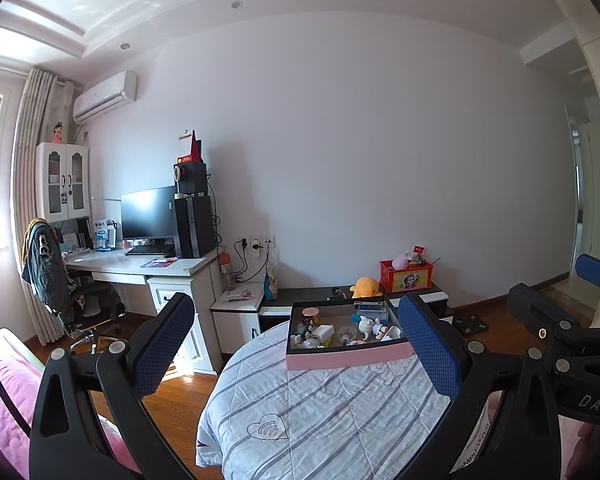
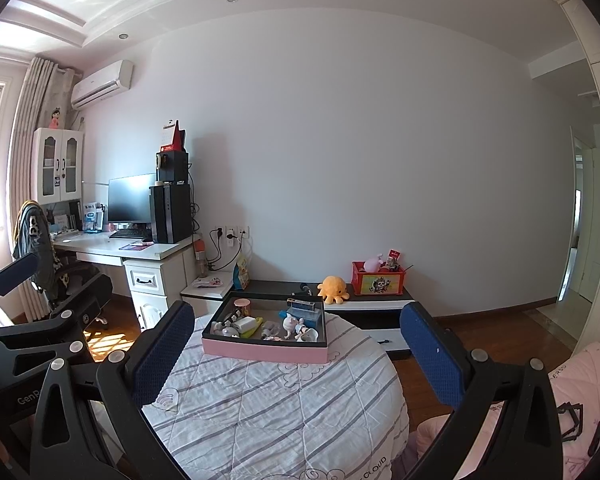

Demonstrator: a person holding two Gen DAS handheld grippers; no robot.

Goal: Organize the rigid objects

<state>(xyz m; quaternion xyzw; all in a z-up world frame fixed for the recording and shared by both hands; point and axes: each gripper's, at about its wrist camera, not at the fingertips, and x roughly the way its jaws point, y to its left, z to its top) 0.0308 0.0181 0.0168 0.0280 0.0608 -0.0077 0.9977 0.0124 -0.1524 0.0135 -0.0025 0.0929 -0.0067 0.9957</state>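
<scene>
1. Pink tray (image 1: 348, 358) (image 2: 260, 350), the shallow box with a dark inner wall that holds the rigid objects, is sitting on the striped quilt (image 1: 320, 412) (image 2: 268, 412) at the far end of the bed, ahead of both cameras.
2. Left tongs (image 1: 296, 354) are gaping wide with nothing between the blue pads; in the left wrist view the tray is lying between the two pads but farther off, not touched by either.
3. Inside the tray, from left to right in the right wrist view, a pink-topped jar (image 2: 242, 305) is standing at the back left, a white block (image 2: 244, 324) is lying near the middle, a small white figurine (image 2: 290, 326) is standing right of it, and a blue box (image 2: 302, 309) is resting toward the back right.
4. Right tongs (image 2: 296, 354) are likewise spread wide and gripping nothing; the tray is sitting just beyond them, closer to the left pad.
5. Beyond the bed, a yellow octopus plush (image 1: 365, 287) (image 2: 333, 289) is sitting on a low dark cabinet (image 1: 300, 294) (image 2: 268, 286), and a red crate (image 1: 406, 276) (image 2: 378, 279) is standing to its right.
</scene>
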